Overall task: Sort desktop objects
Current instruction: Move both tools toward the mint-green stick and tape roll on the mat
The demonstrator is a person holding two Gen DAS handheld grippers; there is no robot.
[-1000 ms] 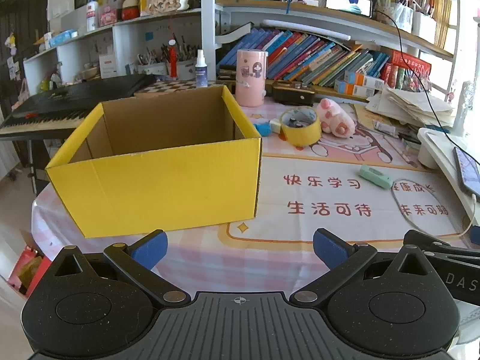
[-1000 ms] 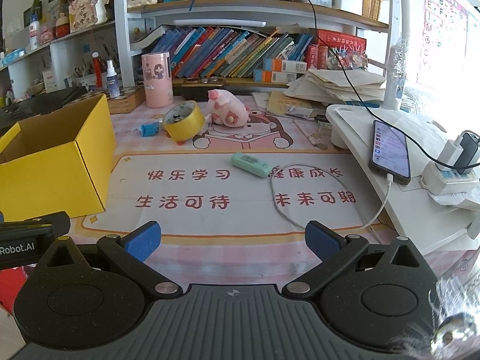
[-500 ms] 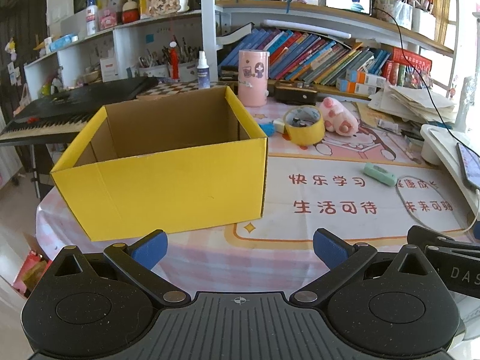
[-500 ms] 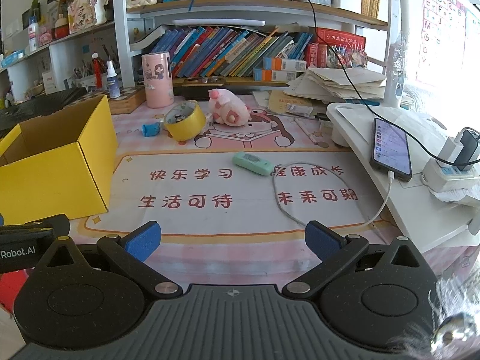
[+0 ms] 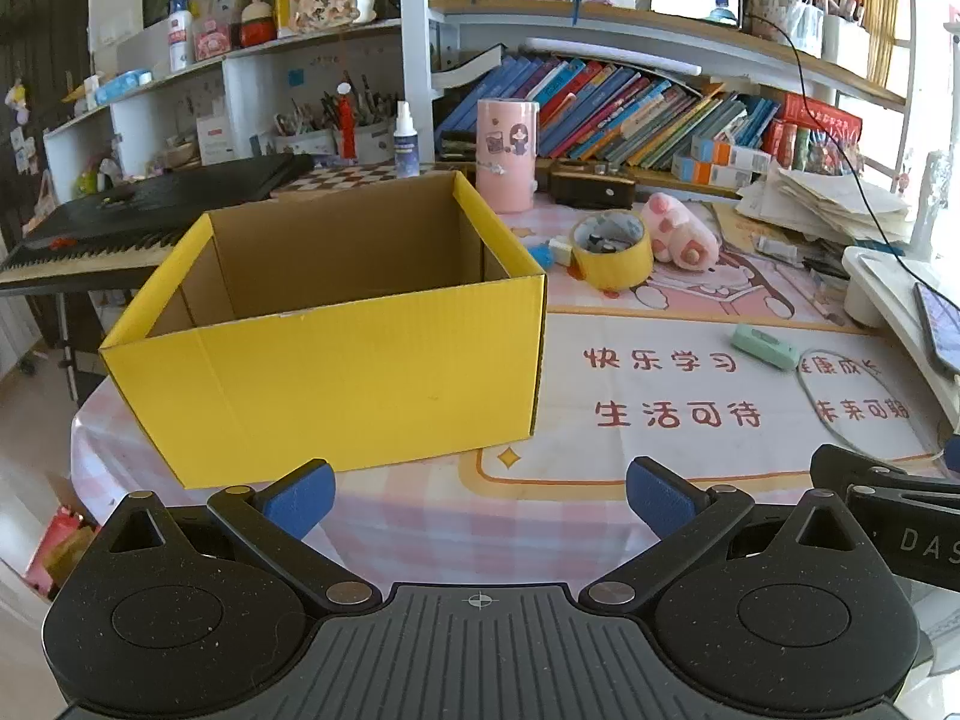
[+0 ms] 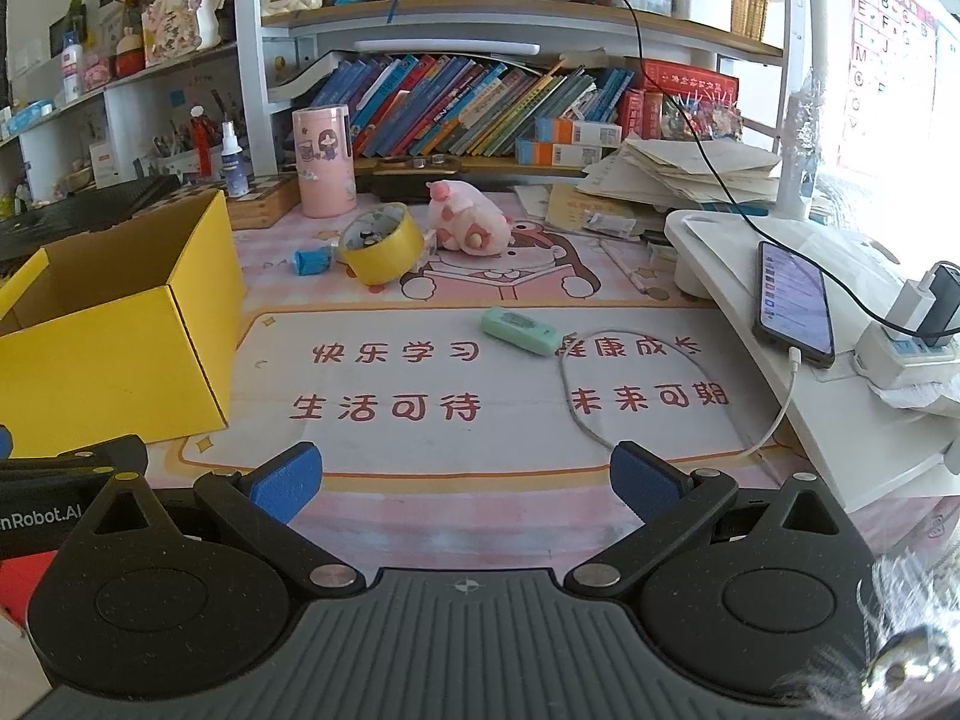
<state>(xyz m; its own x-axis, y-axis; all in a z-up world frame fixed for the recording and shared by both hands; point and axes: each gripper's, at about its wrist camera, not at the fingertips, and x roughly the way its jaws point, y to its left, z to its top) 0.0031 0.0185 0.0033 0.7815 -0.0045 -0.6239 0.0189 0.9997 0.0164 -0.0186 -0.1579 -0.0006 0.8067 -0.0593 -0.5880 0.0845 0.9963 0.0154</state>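
From my remote station I note the left gripper [image 5: 479, 495] with its blue, rubber-textured pads spread wide and nothing between them, held low over the near edge of the pink checked tablecloth [image 5: 420, 516]. The right gripper [image 6: 467, 477] is likewise spread apart and empty, above the printed desk mat with red characters [image 6: 420, 396]. The open-topped yellow corrugated cardboard box [image 5: 336, 378] stands upright on the left part of the table, its brown inner walls showing (the floor of the box is hidden from both views). To its right, toward the back, a roll of yellow adhesive tape [image 6: 381, 243] lies tilted, with a small blue crumpled-looking item [image 6: 312, 260] just beside it on the left and a pink plush pig toy [image 6: 471, 223] just beside it on the right. A mint-green, rounded oblong plastic case [image 6: 521, 331] lies flat on the mat, near the loop of a white charging cable [image 6: 600, 420] that runs to a dark smartphone [image 6: 793, 303] resting on a white raised shelf [image 6: 840, 420]. A pink cylindrical container with cartoon print [image 6: 322, 161] stands upright behind the tape, in front of a row of slanted books [image 6: 480, 114].
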